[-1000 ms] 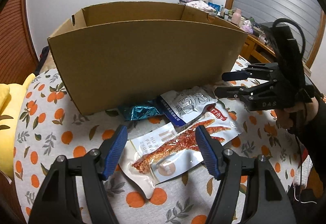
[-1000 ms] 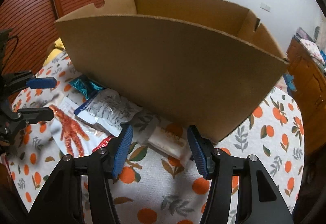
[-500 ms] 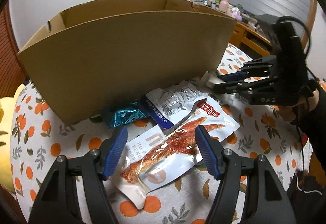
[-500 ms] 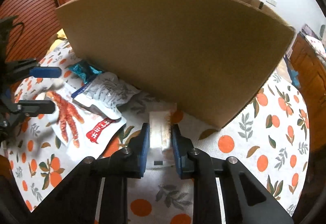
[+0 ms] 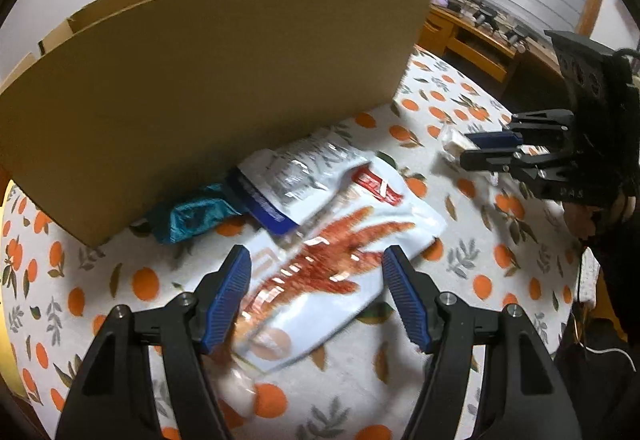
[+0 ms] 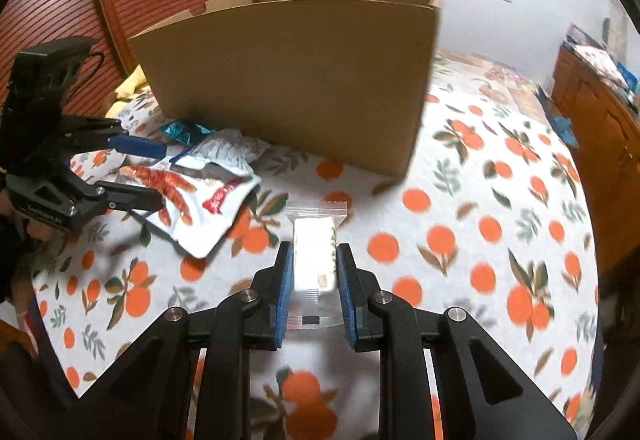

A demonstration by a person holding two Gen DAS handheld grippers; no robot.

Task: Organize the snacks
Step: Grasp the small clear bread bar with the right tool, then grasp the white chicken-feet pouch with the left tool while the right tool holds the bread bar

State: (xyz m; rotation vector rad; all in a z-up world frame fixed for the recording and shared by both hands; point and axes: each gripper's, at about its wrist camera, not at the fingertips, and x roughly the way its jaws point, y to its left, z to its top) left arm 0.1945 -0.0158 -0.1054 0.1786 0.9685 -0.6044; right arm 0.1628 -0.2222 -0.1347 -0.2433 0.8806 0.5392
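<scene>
Right hand-held gripper (image 6: 313, 282) clamped snug on a small clear-wrapped pale snack bar (image 6: 314, 260), held lengthwise so the crimped end pokes out front. Gripped across the narrow width, probably because the short sides give the pads (image 6: 283, 288) something firm to bite. Looks lifted a bit off the orange-print tablecloth on the table (image 6: 480, 224), pointing toward the big open-topped brown cardboard box (image 6: 296, 76), which seems to be where the snacks go. Guessing the drop into the box comes next, not done yet.

Left hand-held gripper (image 5: 316, 296) spread wide, nothing in it, hovering over the large white pouch printed with red chicken feet (image 5: 340, 260). Lined up with the pouch between the fingers, so likely the next pick. Flat floppy bag though, could be awkward to pinch off the cloth.

Rest of the pile sitting near the front wall of the box: a silvery white pouch with a dark blue edge (image 5: 296, 180) overlapping the chicken-feet one, and a crinkly teal foil packet (image 5: 192, 214) tucked right against the cardboard. All toward the middle of the table, well away from the near edge.
</scene>
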